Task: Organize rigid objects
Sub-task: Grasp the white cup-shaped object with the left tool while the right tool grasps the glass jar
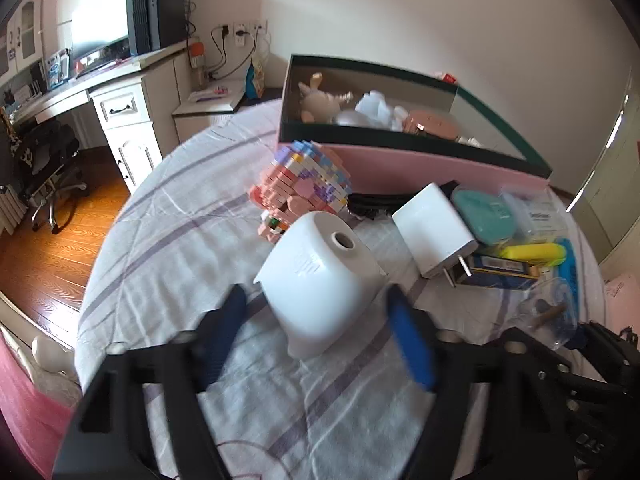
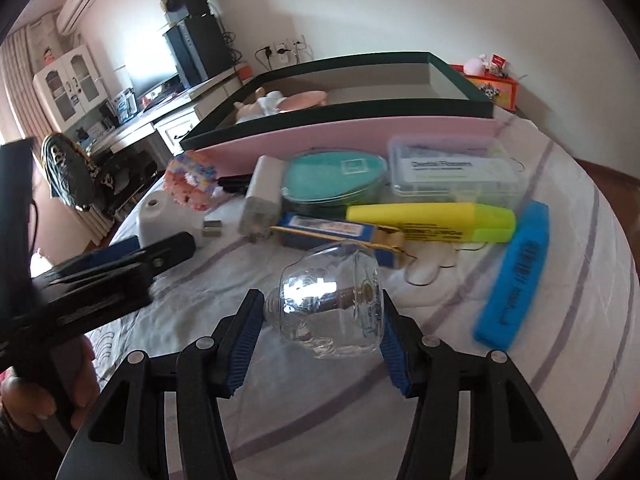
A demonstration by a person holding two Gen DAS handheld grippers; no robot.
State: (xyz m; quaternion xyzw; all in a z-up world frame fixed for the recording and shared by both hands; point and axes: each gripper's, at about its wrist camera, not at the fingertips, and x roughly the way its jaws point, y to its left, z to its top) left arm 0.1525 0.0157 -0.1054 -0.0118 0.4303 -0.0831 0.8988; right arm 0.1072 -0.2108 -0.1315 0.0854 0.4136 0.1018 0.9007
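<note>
Partly done: toys and a pink case already inside the green-rimmed box [image 1: 400, 136]; charger [image 1: 434, 230], highlighter [image 2: 432, 222], brick figure [image 1: 304, 184] left on bed. Left gripper [image 1: 316, 300] spread around white housing [image 1: 320, 280]; right gripper [image 2: 320, 312] spread, bracketing glass bottle [image 2: 332, 308], not visibly pinching

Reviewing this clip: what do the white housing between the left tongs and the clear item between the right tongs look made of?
White housing: likely moulded plastic, opaque, smooth semi-gloss with soft highlights. Clear item: transparent glass or hard plastic; bright window glare, bedding visible through it.
</note>
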